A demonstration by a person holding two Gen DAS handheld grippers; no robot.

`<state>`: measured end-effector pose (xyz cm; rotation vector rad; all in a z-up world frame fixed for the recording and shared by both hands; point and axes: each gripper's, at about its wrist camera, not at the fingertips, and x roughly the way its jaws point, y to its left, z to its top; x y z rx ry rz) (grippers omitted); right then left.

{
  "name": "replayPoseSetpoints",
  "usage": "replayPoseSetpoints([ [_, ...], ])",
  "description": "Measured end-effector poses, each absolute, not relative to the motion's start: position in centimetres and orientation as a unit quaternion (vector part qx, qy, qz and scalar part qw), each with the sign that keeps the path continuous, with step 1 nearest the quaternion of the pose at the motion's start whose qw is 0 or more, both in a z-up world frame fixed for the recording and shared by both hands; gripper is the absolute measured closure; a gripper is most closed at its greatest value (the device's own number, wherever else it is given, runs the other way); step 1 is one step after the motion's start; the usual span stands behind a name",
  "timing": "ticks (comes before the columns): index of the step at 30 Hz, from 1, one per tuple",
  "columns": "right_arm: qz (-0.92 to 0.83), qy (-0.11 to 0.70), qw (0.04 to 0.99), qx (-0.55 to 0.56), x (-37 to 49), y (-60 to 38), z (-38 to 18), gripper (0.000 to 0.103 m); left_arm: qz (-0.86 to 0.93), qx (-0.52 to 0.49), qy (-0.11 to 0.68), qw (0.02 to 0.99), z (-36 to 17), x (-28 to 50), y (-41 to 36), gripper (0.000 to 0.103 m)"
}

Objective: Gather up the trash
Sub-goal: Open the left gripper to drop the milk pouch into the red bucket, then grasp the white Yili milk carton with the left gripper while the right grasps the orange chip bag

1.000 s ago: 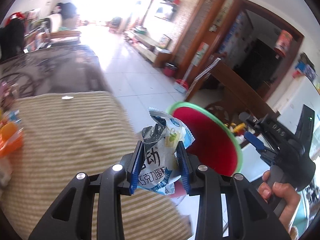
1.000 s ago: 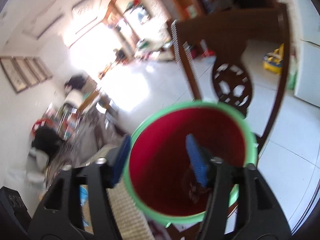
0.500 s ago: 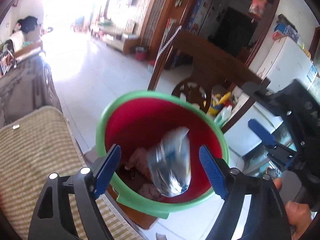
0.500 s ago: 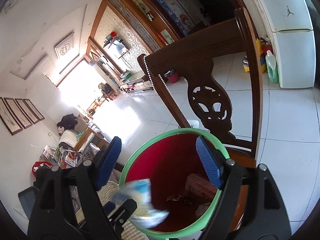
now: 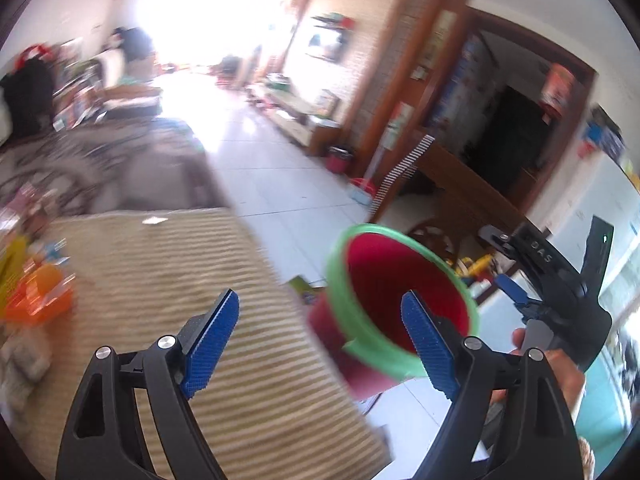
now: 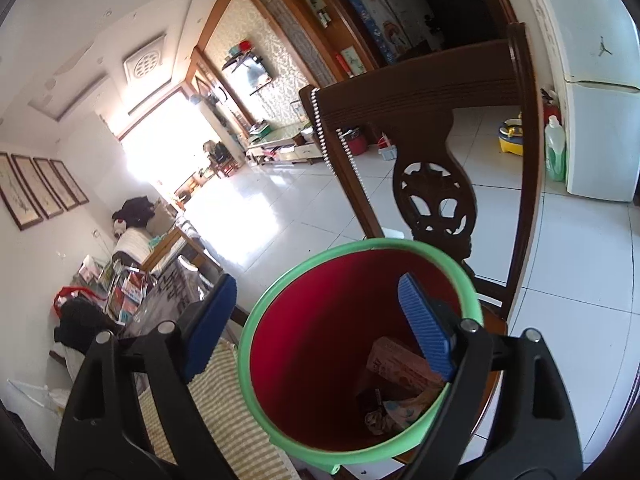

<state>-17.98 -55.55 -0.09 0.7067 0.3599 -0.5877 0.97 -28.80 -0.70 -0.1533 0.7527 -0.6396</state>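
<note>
A red bin with a green rim [image 5: 340, 292] stands on a wooden chair beside the striped table; it also shows in the right wrist view [image 6: 256, 320]. Trash lies at its bottom: a pink carton [image 6: 396, 364] and crumpled wrappers [image 6: 400, 412]. My left gripper [image 5: 320, 344] is open and empty, at the table edge just left of the bin. My right gripper [image 6: 316, 328] is open and empty above the bin's mouth; it also shows in the left wrist view [image 5: 516, 296], held to the right of the bin.
The striped table cloth [image 5: 160, 272] has orange and yellow packets [image 5: 36, 292] and a small paper scrap [image 5: 154, 221] on it. A carved wooden chair back [image 6: 436, 184] rises behind the bin. A white fridge [image 6: 600, 120] stands at the right.
My left gripper opened and dropped the silver snack wrapper into the bin, then swung back left toward the table. The right gripper stayed open over the bin.
</note>
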Motion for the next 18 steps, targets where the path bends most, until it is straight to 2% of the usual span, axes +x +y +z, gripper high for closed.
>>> replayPoseSetpoints([
  [8,-0.209,0.235,0.903,0.293,-12.9,-49.7,-0.1,0.021,-0.178,-0.125,0.367,0.904,-2.1,0.4,-15.3,0.023],
  [18,-0.099,0.31,0.917,0.232,-6.2,-39.3,-0.5,0.018,-0.053,-0.159,0.391,0.905,-5.0,-0.7,-2.4,0.023],
])
